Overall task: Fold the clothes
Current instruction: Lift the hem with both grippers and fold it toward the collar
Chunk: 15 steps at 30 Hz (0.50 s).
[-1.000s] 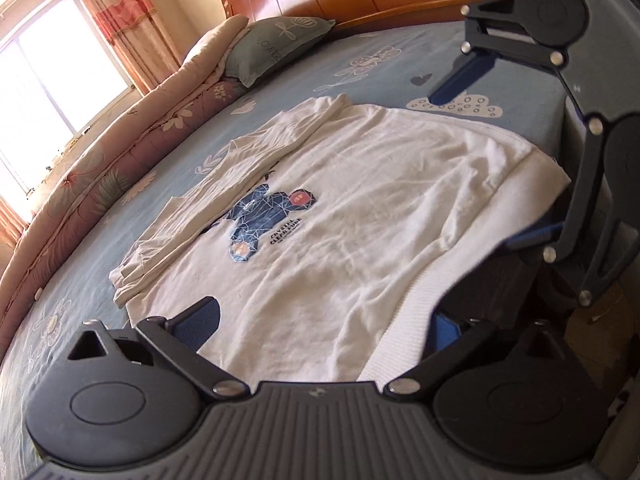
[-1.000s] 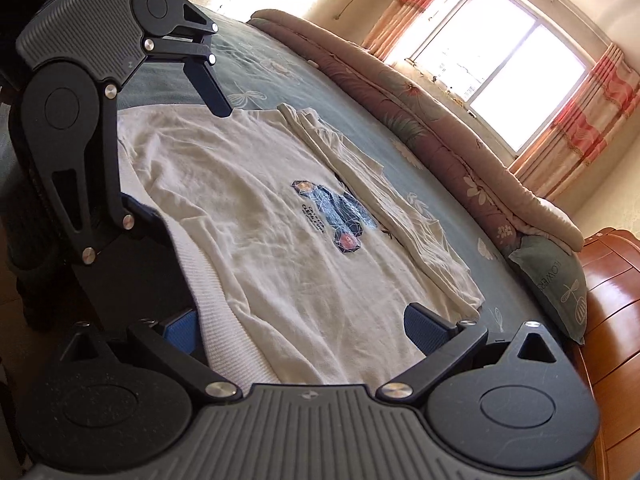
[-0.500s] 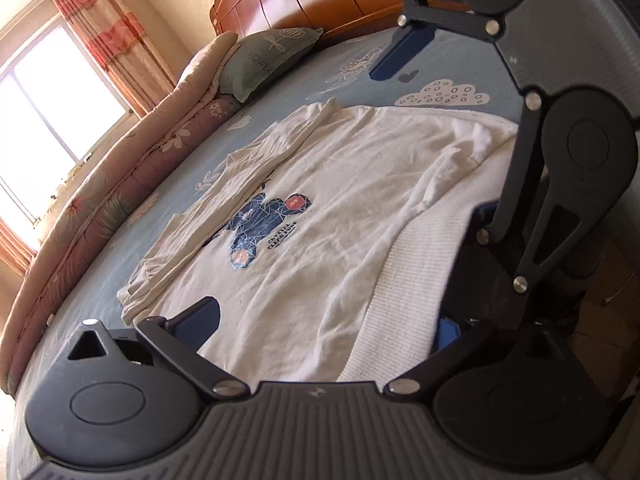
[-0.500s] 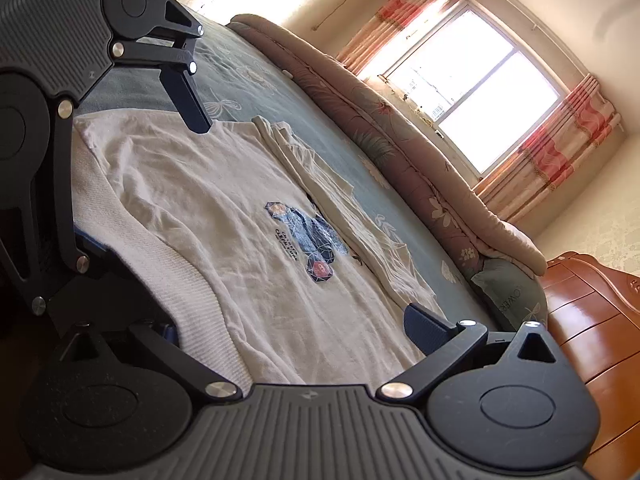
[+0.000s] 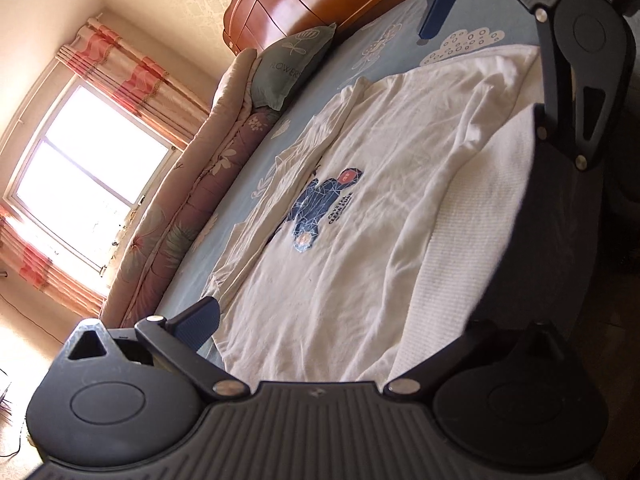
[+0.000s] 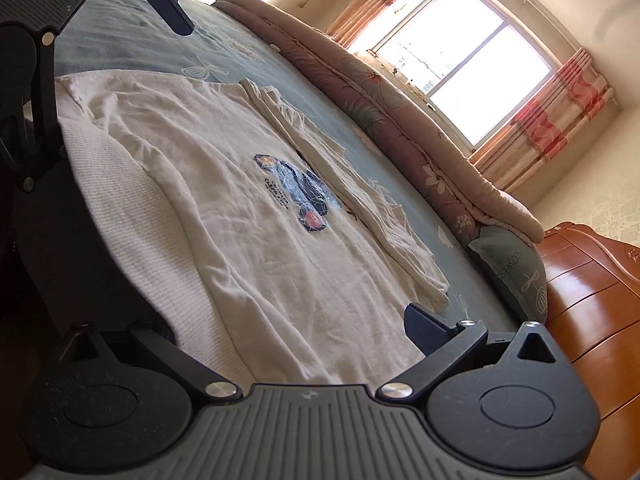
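While spread wide, left gripper (image 5: 340, 326) and right gripper (image 6: 280, 332) low over shirt (image 5: 380, 208).

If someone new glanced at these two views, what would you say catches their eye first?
Probably the white sweatshirt spread flat on the blue bed sheet, its dark blue chest print in the middle. Both claws, left and right, are open at its near edge. Beyond it, a bright window with pink curtains glares behind a rolled floral quilt.
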Tool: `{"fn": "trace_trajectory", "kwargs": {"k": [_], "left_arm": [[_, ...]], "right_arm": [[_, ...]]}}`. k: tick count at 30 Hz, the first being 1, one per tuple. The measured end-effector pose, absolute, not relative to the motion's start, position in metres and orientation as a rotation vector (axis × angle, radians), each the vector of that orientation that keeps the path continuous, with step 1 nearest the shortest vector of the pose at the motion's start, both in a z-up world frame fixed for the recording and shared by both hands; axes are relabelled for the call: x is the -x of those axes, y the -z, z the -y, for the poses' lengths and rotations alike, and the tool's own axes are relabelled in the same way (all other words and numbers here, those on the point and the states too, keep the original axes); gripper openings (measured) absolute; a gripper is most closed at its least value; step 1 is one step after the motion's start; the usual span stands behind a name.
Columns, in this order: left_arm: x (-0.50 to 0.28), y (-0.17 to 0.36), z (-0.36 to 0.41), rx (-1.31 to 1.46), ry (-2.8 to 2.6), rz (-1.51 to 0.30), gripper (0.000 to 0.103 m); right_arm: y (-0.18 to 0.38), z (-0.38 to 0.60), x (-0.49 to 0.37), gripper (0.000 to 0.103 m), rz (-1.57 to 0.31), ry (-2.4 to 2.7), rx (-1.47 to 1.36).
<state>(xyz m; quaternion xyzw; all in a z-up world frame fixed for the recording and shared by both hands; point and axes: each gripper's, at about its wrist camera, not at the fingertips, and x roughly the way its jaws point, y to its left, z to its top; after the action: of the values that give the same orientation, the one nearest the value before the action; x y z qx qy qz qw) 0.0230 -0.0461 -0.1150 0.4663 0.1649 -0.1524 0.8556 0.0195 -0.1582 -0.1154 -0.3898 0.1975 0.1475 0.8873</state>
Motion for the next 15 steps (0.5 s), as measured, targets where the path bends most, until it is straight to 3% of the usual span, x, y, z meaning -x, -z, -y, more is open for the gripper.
{"fn": "trace_trajectory", "kwargs": {"k": [6,15], "left_arm": [[-0.028,0.121,0.063,-1.041,0.361,-0.320,0.102],[-0.028,0.128,0.031,-1.157,0.290,-0.313,0.102]], "right_arm": [[0.117,0.141,-0.029,0.103,-0.420,-0.330,0.847],[0.113,0.191,-0.033,0.103,-0.491,-0.285,0.794]]}}
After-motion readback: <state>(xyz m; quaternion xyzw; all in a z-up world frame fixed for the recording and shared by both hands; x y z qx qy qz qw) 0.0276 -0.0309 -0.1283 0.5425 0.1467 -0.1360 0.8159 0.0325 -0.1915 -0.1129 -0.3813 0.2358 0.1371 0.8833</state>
